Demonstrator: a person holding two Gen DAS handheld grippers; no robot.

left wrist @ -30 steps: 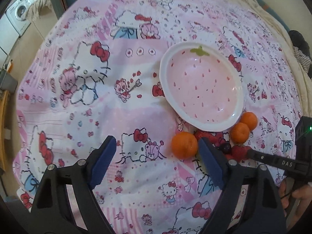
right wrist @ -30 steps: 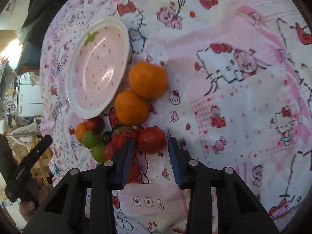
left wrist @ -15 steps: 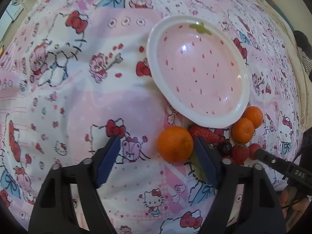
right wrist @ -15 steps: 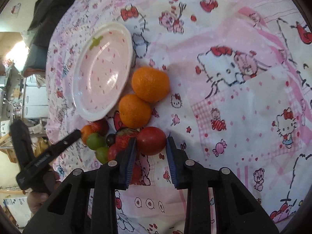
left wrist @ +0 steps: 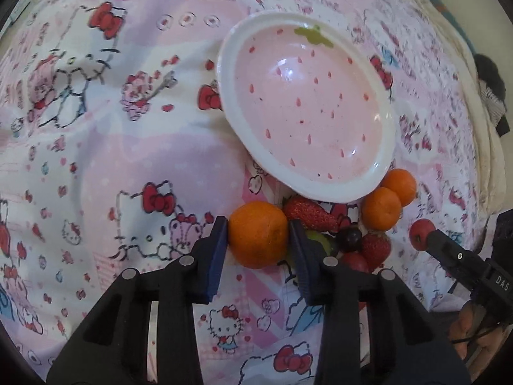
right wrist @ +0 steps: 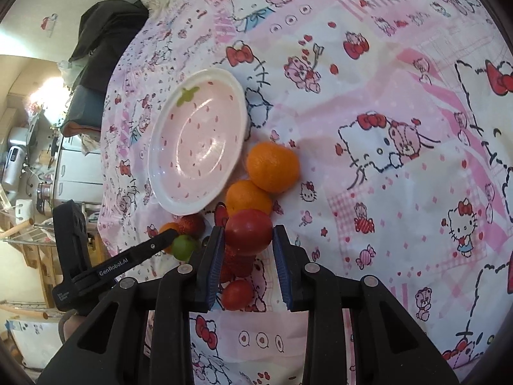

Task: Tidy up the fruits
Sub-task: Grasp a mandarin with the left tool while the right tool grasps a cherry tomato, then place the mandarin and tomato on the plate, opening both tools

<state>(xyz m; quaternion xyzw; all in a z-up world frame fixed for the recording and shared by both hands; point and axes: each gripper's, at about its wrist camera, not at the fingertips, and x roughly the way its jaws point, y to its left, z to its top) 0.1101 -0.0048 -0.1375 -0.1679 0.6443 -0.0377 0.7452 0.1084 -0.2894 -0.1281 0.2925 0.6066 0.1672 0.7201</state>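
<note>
A pink strawberry-pattern plate (left wrist: pixel 384 134) (right wrist: pixel 160 186) lies empty on the cloth. In the left wrist view my left gripper (left wrist: pixel 258 235) is shut on a big orange (left wrist: pixel 258 232) at the plate's near edge. In the right wrist view my right gripper (right wrist: pixel 247 239) is shut on a red tomato (right wrist: pixel 248 231) and holds it lifted above the fruit pile. Two smaller oranges (left wrist: pixel 381 208) (right wrist: pixel 272 166), strawberries (left wrist: pixel 309 213), a dark grape (left wrist: pixel 349 237) and a green grape (right wrist: pixel 183 246) lie beside the plate.
A Hello Kitty cloth (left wrist: pixel 128 160) covers the table. The table's edge runs along the left of the right wrist view, with dark clothes (right wrist: pixel 105 41) and kitchen shelves (right wrist: pixel 32 166) beyond. Another small tomato (right wrist: pixel 237 293) lies under my right gripper.
My left gripper moved forward and closed on the big orange. My right gripper closed on the red tomato and lifted it off the cloth.
</note>
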